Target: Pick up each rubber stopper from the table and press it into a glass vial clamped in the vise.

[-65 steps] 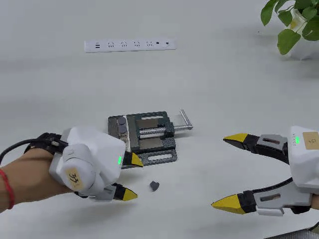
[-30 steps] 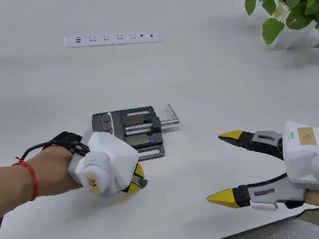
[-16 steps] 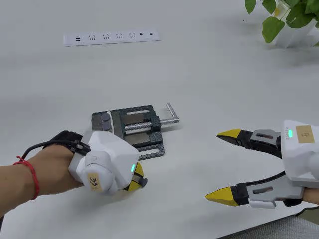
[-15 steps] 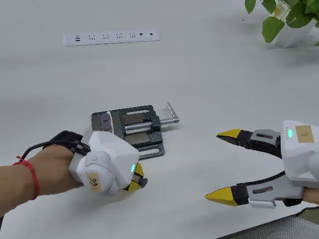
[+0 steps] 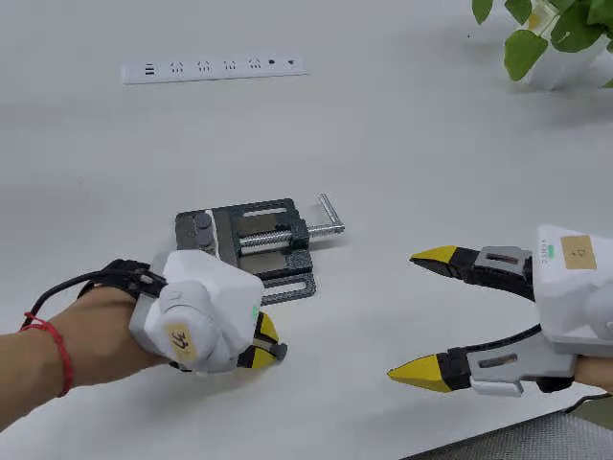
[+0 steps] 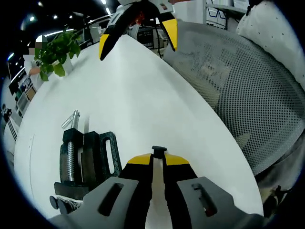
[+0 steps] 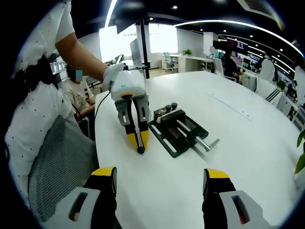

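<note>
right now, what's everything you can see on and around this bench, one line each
table: 1, white, under everything
vise: 1, dark grey, mid table
fitted stoppers: 2 as far as the head view shows, dark grey, at the vise's left end
rubber stopper: 1, dark grey, pinched at the left claw's tips
power strip: 1, white, far side of the table
plant: 1, green leaves, far right corner
mesh chair: 1, grey, beside the table edge
left claw: 1, yellow tips, shut on the rubber stopper, near side of the vise
right claw: 1, yellow tips, open, right of the vise
arm: 1, red wristband, behind the left claw
</note>
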`<act>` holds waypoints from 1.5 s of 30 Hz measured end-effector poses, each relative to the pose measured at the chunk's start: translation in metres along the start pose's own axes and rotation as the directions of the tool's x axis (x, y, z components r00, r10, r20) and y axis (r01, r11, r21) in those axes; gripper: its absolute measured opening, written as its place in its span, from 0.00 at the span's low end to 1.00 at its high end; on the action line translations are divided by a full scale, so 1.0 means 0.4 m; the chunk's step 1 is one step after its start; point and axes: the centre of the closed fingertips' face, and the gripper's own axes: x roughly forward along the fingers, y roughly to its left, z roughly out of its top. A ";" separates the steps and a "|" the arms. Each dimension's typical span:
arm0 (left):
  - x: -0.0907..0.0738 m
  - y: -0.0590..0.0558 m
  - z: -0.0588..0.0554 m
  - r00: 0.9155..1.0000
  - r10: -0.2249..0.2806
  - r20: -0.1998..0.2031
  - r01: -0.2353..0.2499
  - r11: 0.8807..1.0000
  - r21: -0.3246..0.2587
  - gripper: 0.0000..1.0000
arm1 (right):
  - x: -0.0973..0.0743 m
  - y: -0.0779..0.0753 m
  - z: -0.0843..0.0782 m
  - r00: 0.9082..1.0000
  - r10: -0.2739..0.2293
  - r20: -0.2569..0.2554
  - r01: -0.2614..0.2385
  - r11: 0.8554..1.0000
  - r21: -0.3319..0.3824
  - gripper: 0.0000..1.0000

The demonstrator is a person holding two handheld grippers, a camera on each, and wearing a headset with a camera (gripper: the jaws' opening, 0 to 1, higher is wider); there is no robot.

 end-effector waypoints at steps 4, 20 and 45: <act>-0.029 0.003 0.050 0.994 0.061 0.091 -0.047 0.988 -0.145 0.04 | 0.010 0.003 0.025 1.000 0.023 0.012 -0.023 1.000 0.001 0.69; -0.195 0.033 0.201 0.881 0.314 0.353 -0.116 0.869 -0.482 0.04 | 0.052 0.078 0.211 0.966 0.258 -0.019 -0.258 0.960 -0.112 0.40; -0.290 0.019 0.221 0.829 0.394 0.396 -0.167 0.852 -0.497 0.04 | 0.095 0.142 0.283 0.896 0.404 -0.186 -0.440 0.865 -0.242 0.08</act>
